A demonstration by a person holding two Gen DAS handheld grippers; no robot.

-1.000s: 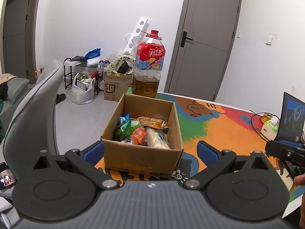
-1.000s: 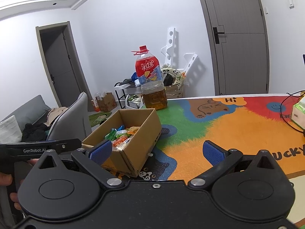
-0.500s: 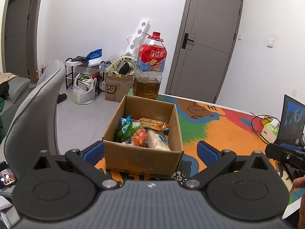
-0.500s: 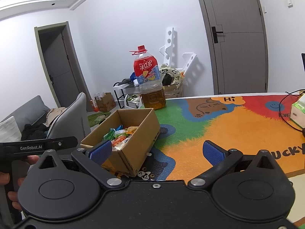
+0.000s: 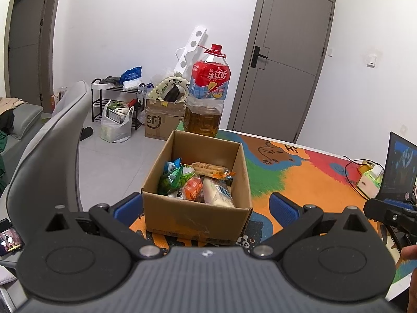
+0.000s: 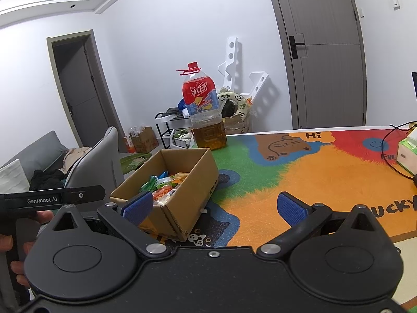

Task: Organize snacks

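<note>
An open cardboard box stands on the colourful table mat, holding several snack packets: green, orange and white ones, with a long biscuit pack on top. My left gripper is open and hovers in front of the box, its blue pads spread to either side of the near wall, holding nothing. My right gripper is open and empty, to the right of the box over the mat, with the box's near corner behind its left pad.
A big bottle of amber drink stands just behind the box. A laptop and a tissue box with a black cable sit at the right. A grey chair stands left of the table. A hand holds each gripper handle.
Both views have drifted slightly back and up from the box. Both grippers stay open and the box and snacks have not moved.
</note>
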